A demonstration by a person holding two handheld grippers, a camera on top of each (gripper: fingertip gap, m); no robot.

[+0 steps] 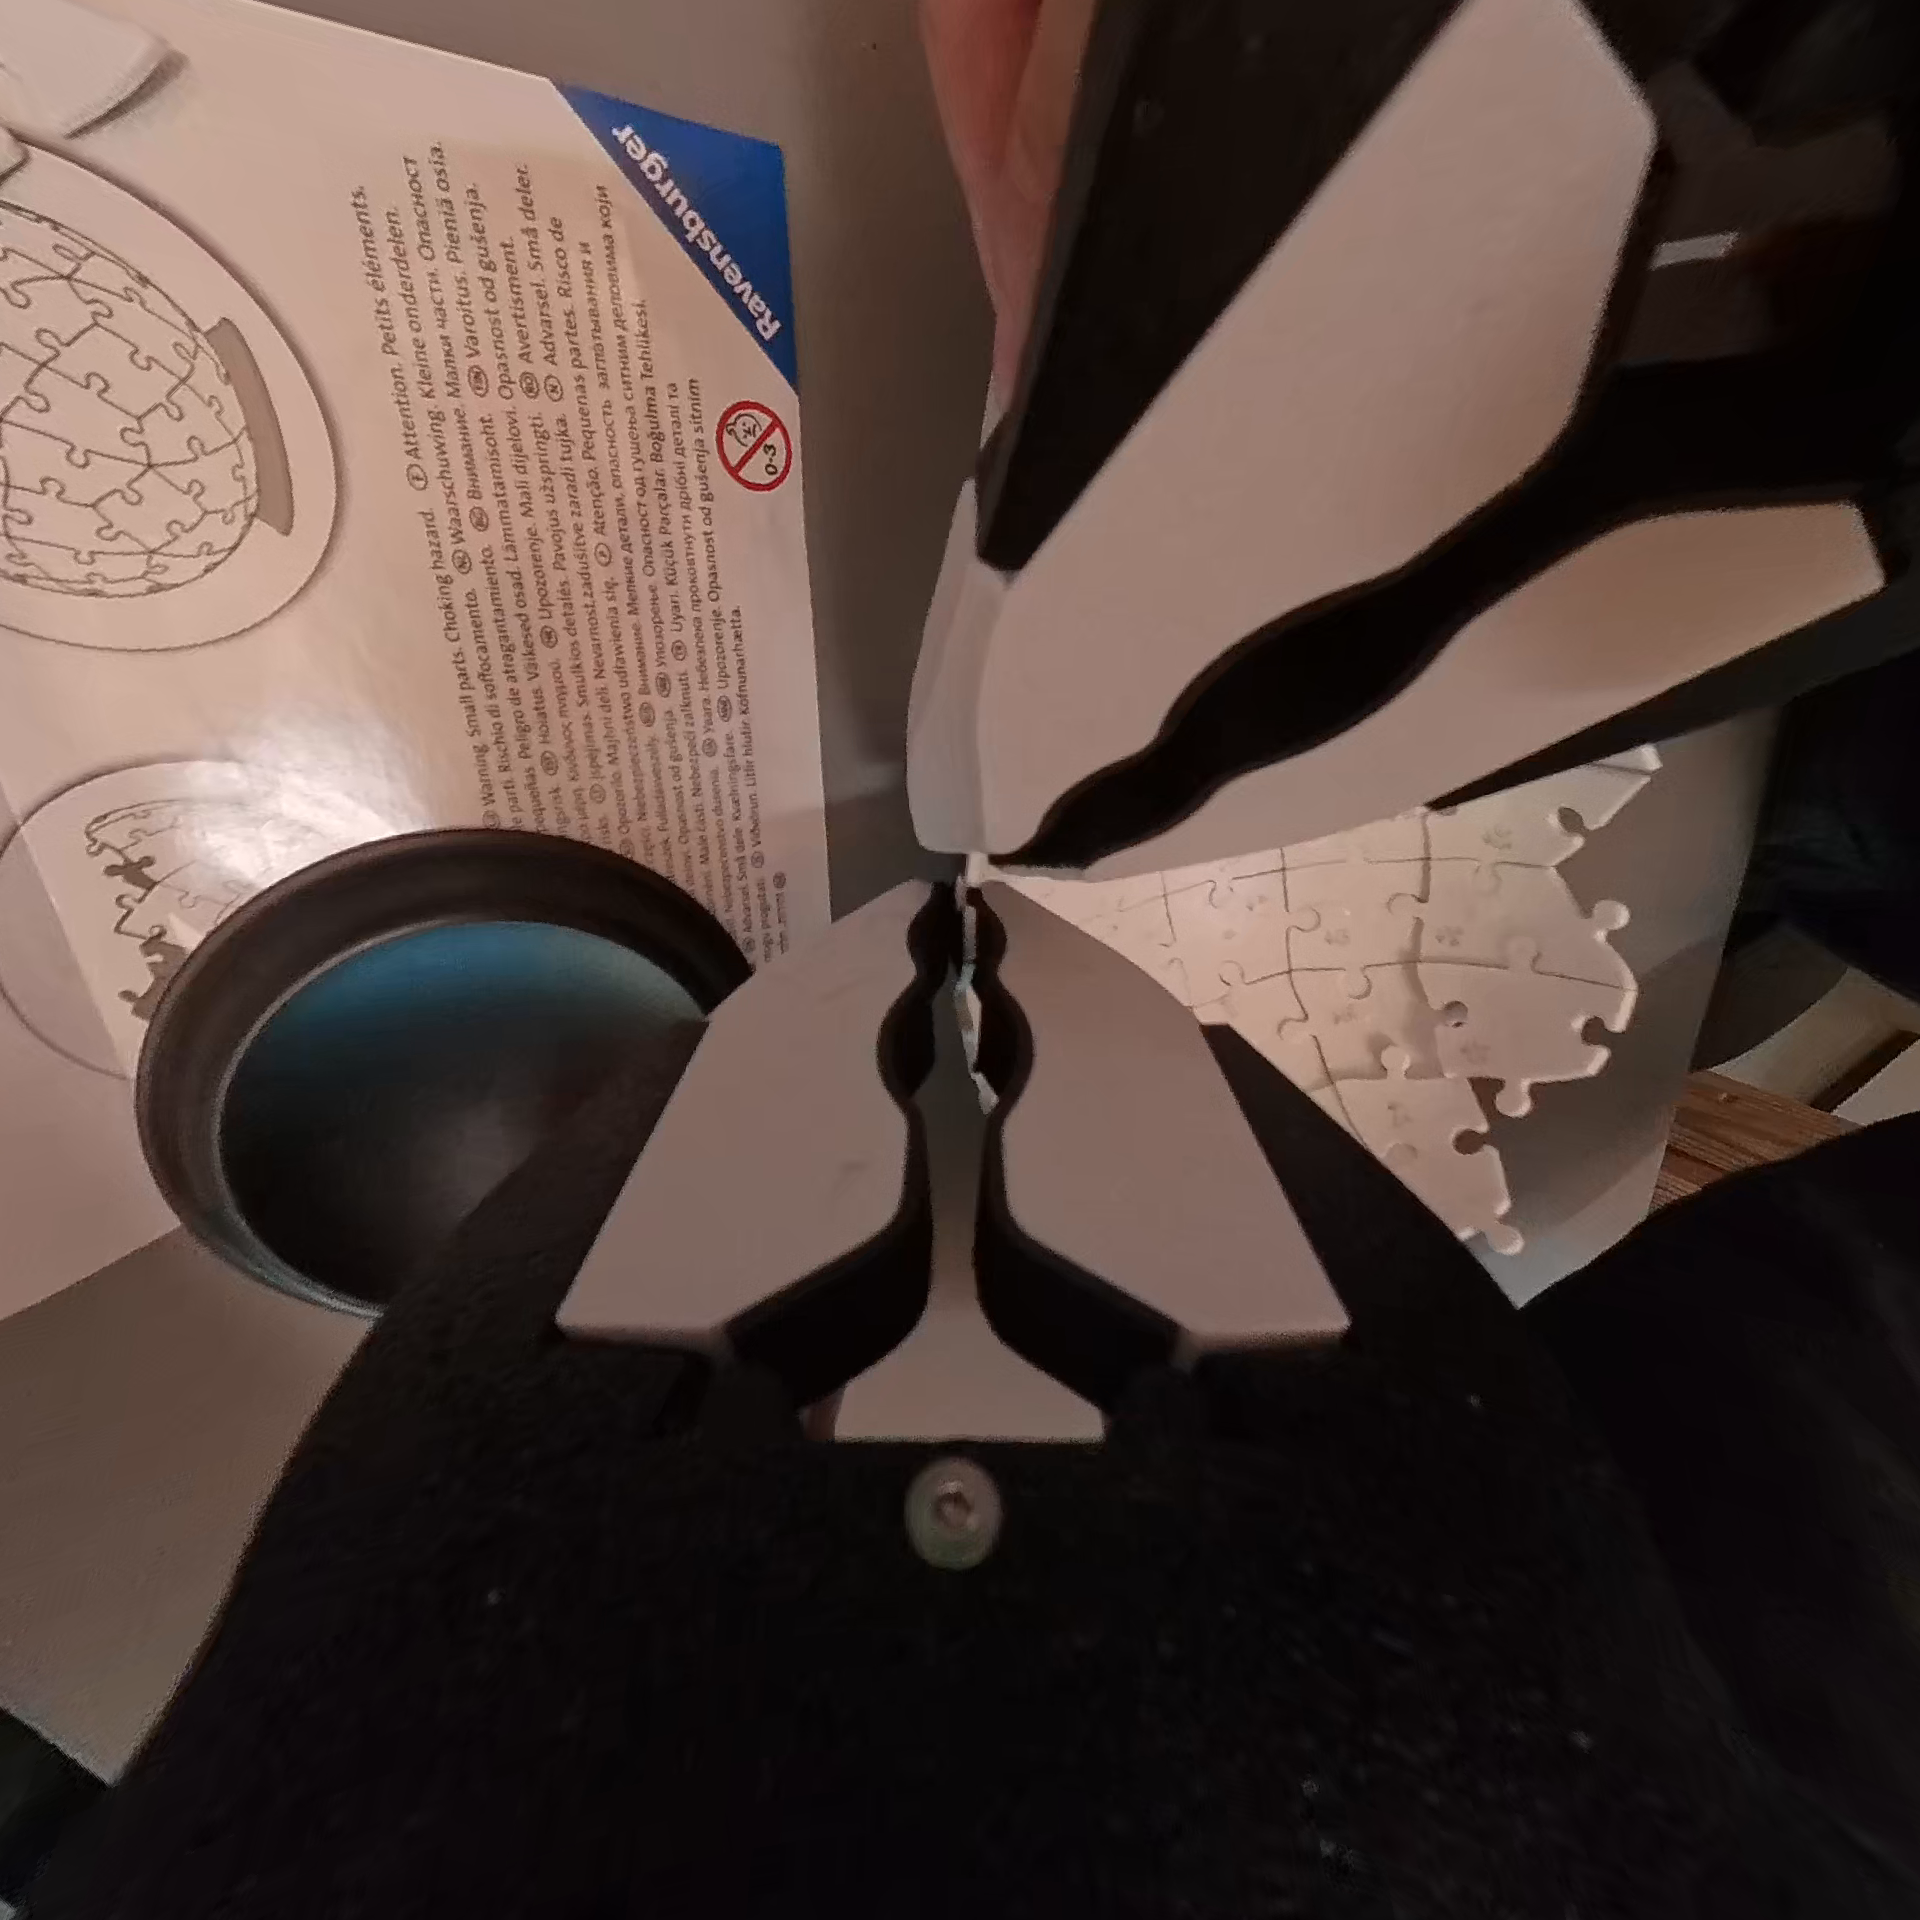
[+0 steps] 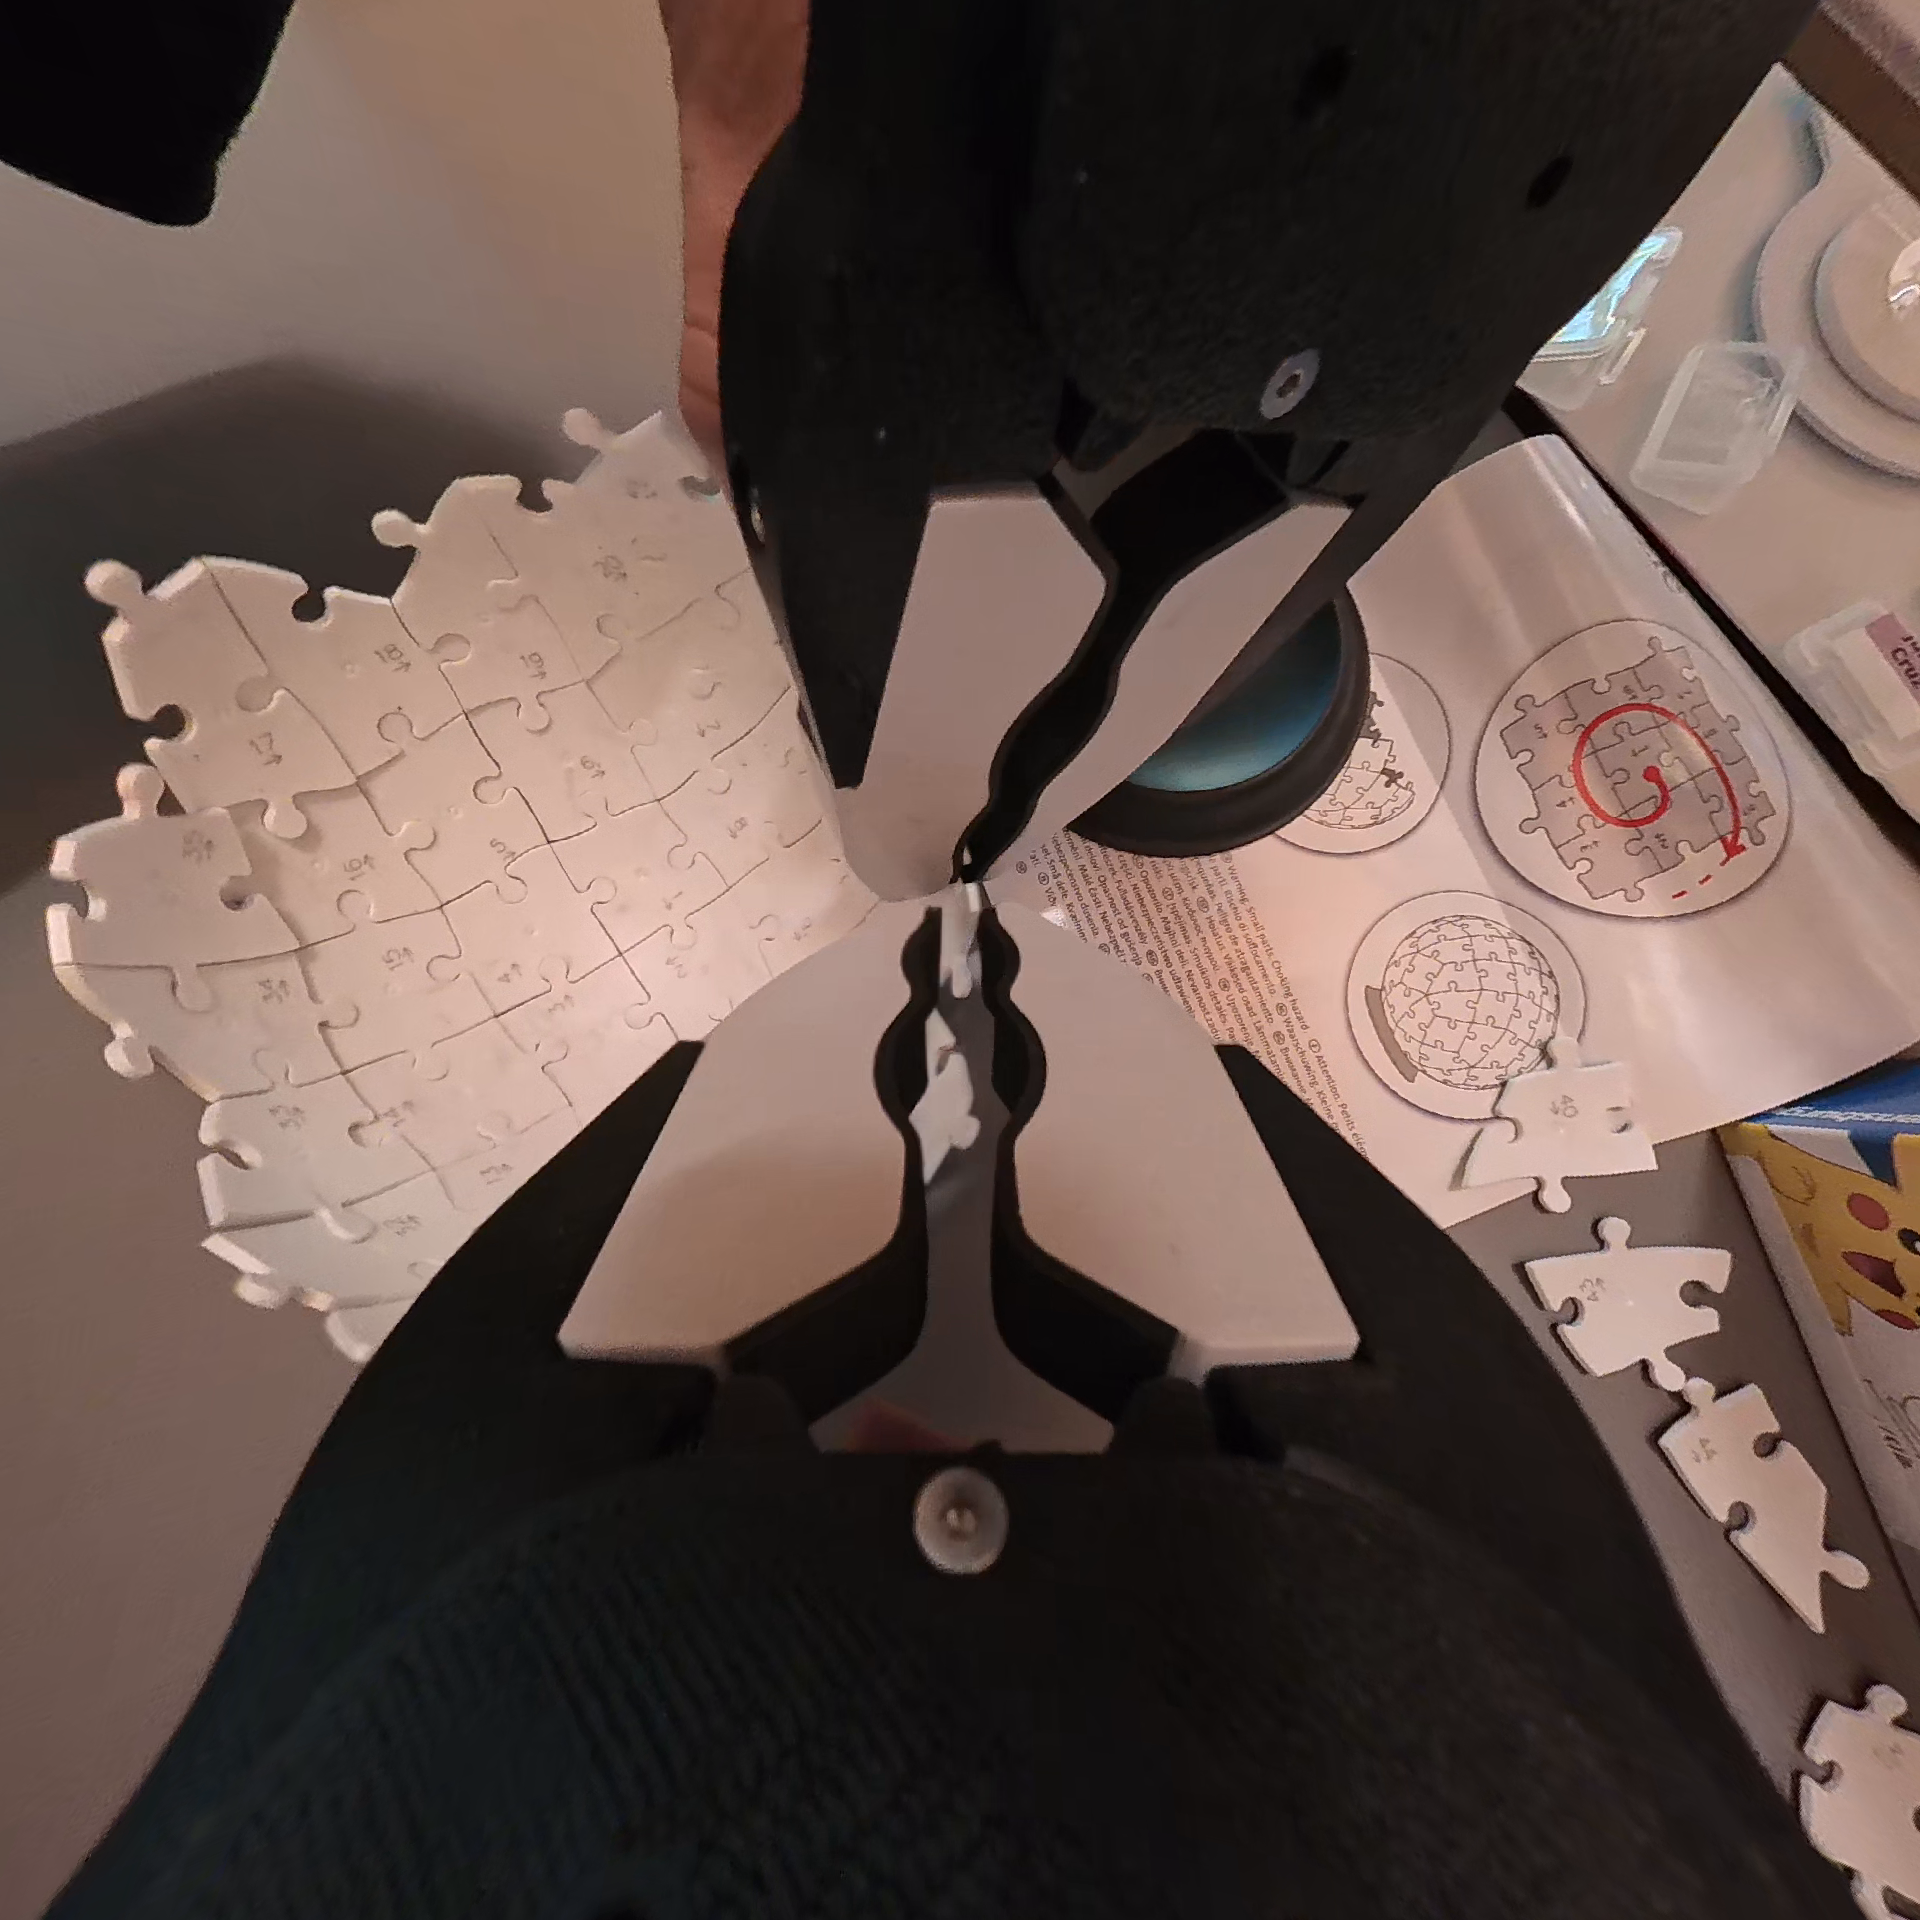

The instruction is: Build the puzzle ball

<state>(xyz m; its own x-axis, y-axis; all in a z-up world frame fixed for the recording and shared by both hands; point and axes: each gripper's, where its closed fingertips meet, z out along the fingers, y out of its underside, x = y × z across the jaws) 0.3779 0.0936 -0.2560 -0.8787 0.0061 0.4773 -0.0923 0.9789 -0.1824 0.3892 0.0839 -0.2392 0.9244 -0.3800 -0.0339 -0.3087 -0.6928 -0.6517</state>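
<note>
Both grippers meet tip to tip above the instruction sheet (image 2: 1195, 935). The right gripper (image 2: 961, 935) is clenched on a single white puzzle piece (image 2: 951, 1091), held edge-on between its fingers. The left gripper (image 1: 961, 935) is closed on the same piece's edge, apparently a handover or regrip to reorient it. The partly built puzzle ball shell (image 2: 416, 831) lies just beside them, concave side up. Loose pieces (image 2: 1621, 1299) wait nearby; the dark stand ring (image 1: 416, 1039) rests on the sheet.
</note>
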